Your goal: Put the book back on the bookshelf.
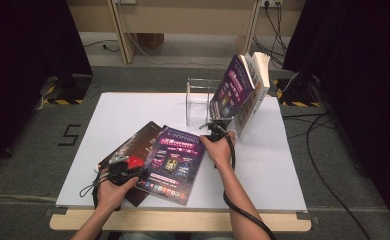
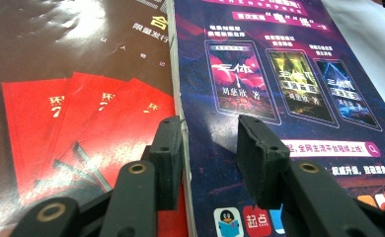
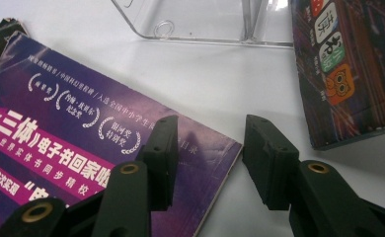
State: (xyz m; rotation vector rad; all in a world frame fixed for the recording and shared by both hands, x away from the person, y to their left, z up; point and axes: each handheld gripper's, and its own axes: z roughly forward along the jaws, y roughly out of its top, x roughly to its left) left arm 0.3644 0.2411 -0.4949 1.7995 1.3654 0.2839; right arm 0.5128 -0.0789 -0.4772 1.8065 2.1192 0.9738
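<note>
Jaws of matt black plastic, blocky and squared at the tips, stand apart on the left hand-held gripper (image 2: 208,143); they straddle the spine edge of the glossy purple paperback book (image 2: 279,89) where it overlaps the dark brown booklet with red book pictures (image 2: 77,108), and nothing is pinched between them. Whether the tips touch the covers cannot be told. Both covers are slick and throw glare, which washes out the print at the top of the brown one.

Over the far corner of the same purple book, the right hand-held gripper (image 3: 210,148) is likewise parted and holds nothing, one jaw above the cover and the other above the bare white desk (image 3: 240,94). The book lies flat near the front of the desk, partly over the brown booklet.

Beyond it stands a clear acrylic book stand (image 1: 199,100), its edges hard to pick out against the white top. A thick purple-covered book with cream page edges (image 1: 243,92) leans tilted beside the stand; its lower corner is hidden by the right hand (image 1: 218,150) in the high view. Black cables (image 1: 323,165) trail over the grey carpet.
</note>
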